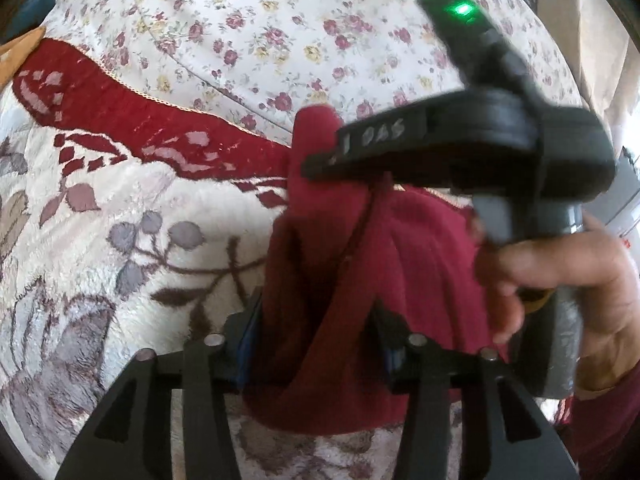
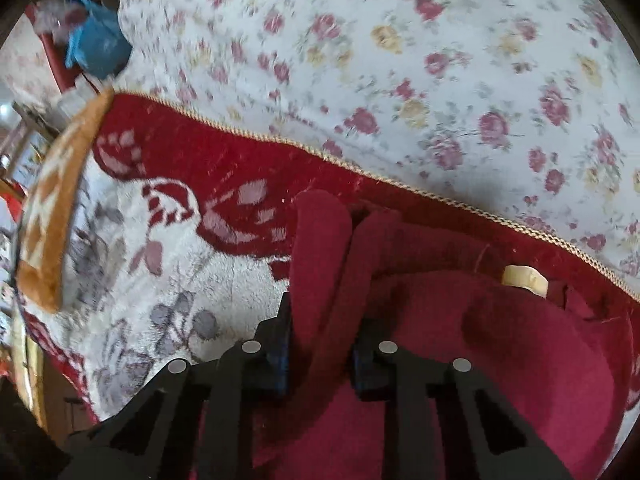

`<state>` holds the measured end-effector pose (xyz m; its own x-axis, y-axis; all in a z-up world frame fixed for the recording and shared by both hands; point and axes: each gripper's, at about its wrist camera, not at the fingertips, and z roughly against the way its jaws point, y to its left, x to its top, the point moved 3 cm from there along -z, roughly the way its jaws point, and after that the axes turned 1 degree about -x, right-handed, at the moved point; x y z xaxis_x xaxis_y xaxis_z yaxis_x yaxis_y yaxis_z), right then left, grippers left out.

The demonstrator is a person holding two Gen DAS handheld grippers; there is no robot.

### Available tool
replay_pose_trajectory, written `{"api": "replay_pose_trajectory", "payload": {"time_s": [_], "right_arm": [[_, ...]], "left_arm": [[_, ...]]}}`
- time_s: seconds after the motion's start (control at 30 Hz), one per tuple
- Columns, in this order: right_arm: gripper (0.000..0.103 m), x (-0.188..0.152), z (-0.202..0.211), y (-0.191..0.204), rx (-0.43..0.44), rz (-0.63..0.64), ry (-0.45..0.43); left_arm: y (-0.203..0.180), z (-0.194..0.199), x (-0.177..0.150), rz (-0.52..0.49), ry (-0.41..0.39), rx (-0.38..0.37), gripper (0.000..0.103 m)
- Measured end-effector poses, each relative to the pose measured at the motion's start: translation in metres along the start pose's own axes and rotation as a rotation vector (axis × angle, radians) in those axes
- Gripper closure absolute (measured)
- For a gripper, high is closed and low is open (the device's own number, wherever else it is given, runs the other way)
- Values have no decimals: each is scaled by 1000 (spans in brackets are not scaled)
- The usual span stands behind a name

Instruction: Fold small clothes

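Right wrist: red garment [image 2: 320, 248] lengthwise forward

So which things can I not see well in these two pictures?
- Dark red garment, left wrist view: lower part hidden by left gripper; whole shape unclear.
- Floral sheet, right wrist view: motion-blurred.
- Cream label: text too small.
- Right gripper: fingertips buried in cloth.

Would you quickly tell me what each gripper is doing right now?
Left gripper: shut on the dark red garment.
Right gripper: shut on a fold of the same garment.
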<state>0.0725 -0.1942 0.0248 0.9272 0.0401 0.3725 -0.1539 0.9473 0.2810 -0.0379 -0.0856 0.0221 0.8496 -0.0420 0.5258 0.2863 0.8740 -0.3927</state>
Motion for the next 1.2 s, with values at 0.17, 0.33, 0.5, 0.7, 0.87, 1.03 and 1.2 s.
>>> {"api": "replay_pose_trajectory", "payload": {"time_s": [0.17, 0.33, 0.5, 0.7, 0.87, 1.03, 1.2], "right_arm": [[81, -2, 35, -18, 49, -29, -56], [81, -5, 89, -44, 47, -34, -121], [83, -17, 132, -92, 10, -77, -177], [84, -51, 151, -180, -24, -196, -186], [84, -78, 122, -234, -49, -302, -148], [69, -97, 96, -263, -60, -400, -108], [44, -116, 150, -254, -68, -397, -180]], "left_arm": [[-24, 17, 4, -11, -34, -37, 81], [-84, 29, 10, -105, -35, -64, 81], [-147, 20, 13, -214, -11, -88, 81], [-217, -26, -4, -307, 68, -119, 81], [-243, -77, -25, -332, 142, -97, 81], [-252, -82, -35, -365, 190, -160, 55], [-233, -17, -36, -448, 133, -148, 35]]}}
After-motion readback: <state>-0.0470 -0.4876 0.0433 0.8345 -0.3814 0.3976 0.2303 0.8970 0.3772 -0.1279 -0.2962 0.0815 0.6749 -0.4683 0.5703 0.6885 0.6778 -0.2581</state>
